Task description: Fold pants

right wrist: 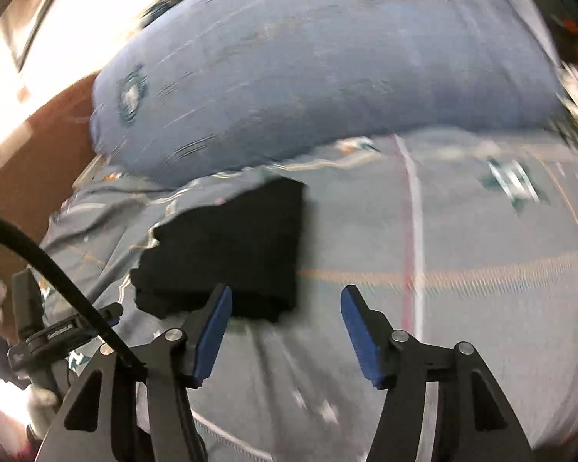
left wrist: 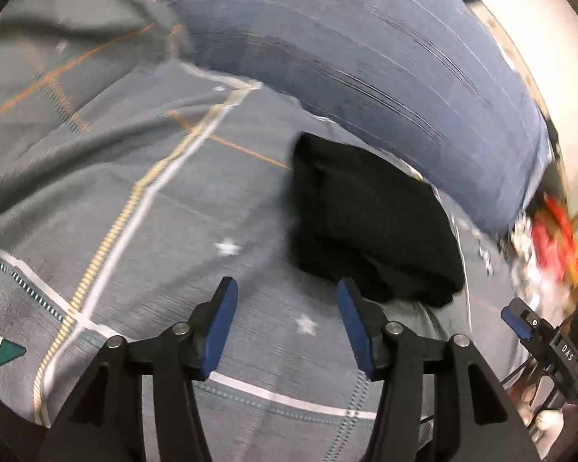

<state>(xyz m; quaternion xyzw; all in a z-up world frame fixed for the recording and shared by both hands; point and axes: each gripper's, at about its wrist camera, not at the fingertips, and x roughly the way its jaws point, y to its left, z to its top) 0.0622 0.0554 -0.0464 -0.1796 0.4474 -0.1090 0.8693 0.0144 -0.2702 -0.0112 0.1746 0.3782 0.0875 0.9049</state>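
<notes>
1. While both views are smearing with motion, the pants point(left wrist: 370, 223) are lying as a compact black bundle on the grey patterned bedspread point(left wrist: 173, 231), just in front of the blue pillow point(left wrist: 366, 57).
2. From the left claw point(left wrist: 287, 325), the bundle is sitting at about one o'clock, its near edge just beyond the right-hand finger.
3. From the right claw point(right wrist: 287, 327), the pants point(right wrist: 227, 254) are sitting at about eleven o'clock, the near edge partly hidden behind the left-hand finger.
4. Both claws are standing apart and gripping nothing; neither appears to be touching the cloth.
5. Which claw is nearer I cannot tell; the bundle is lying between them, each roughly as close as the other.
6. In the left view its long axis is running from about eleven o'clock down to five o'clock; in the right view the bundle is looking nearly square, so no clear pointing direction is showing.
7. Judging by its tidy outline, the folding is looking largely finished.
</notes>
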